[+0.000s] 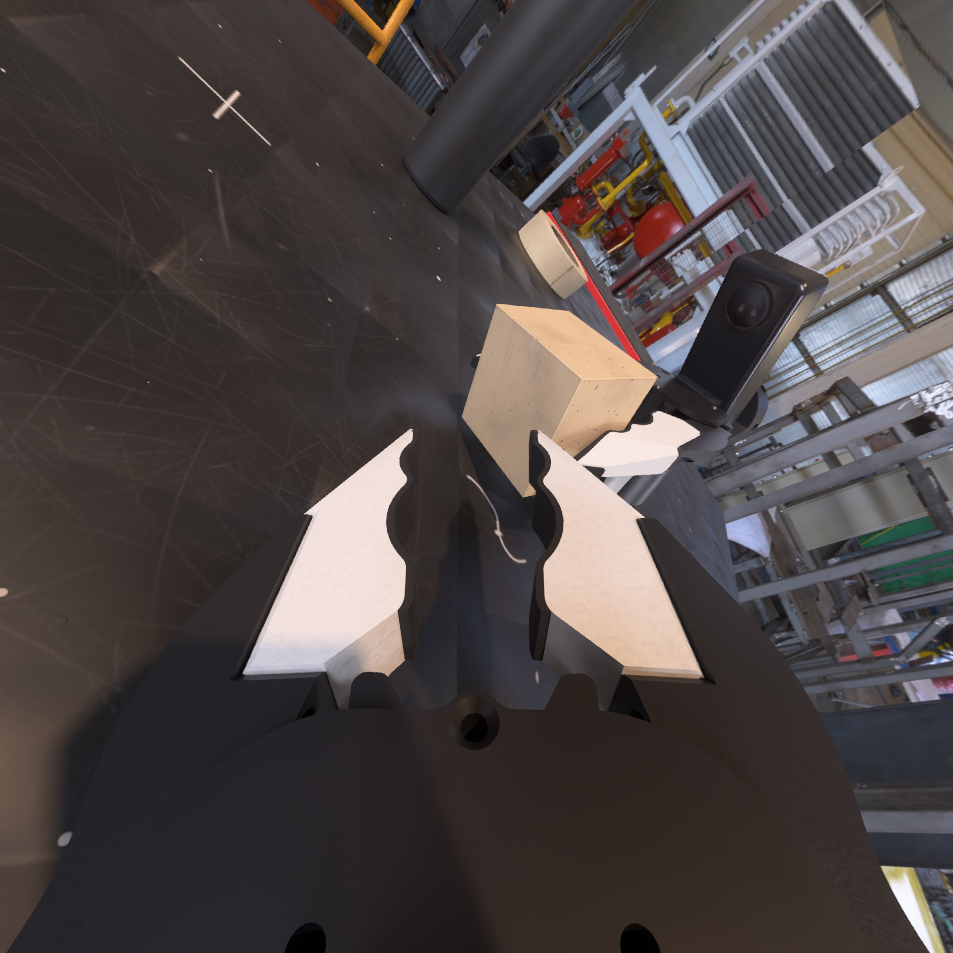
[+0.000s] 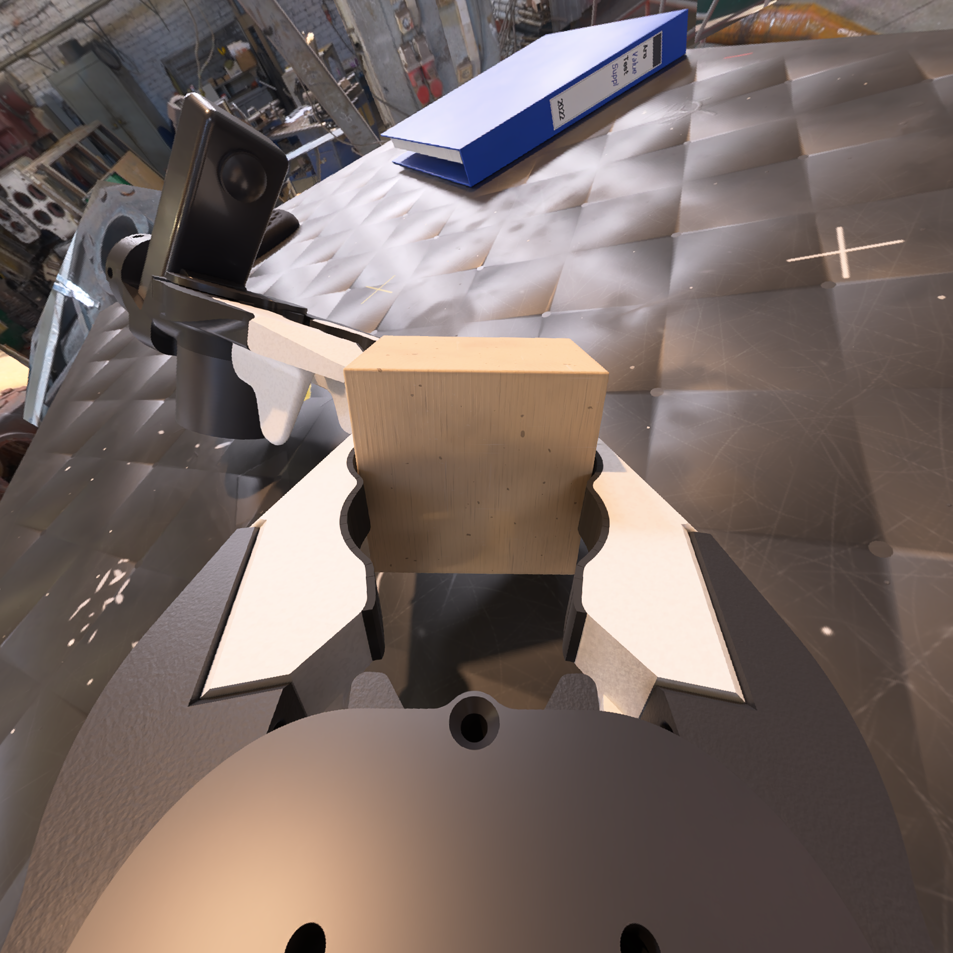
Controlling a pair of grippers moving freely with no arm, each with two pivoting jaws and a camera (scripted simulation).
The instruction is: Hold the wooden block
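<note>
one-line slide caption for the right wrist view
Right gripper clamps the wooden block above the table, blue binder beyond.

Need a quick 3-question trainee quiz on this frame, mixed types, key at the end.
1. True or false: the right gripper has its jaws shut on the wooden block.
2. What does the left gripper hold? A) the block B) the tape roll C) nothing
3. Fill in: the blue ____ lies flat on the table beyond the block.

Key: 1 true; 2 C; 3 binder
</note>
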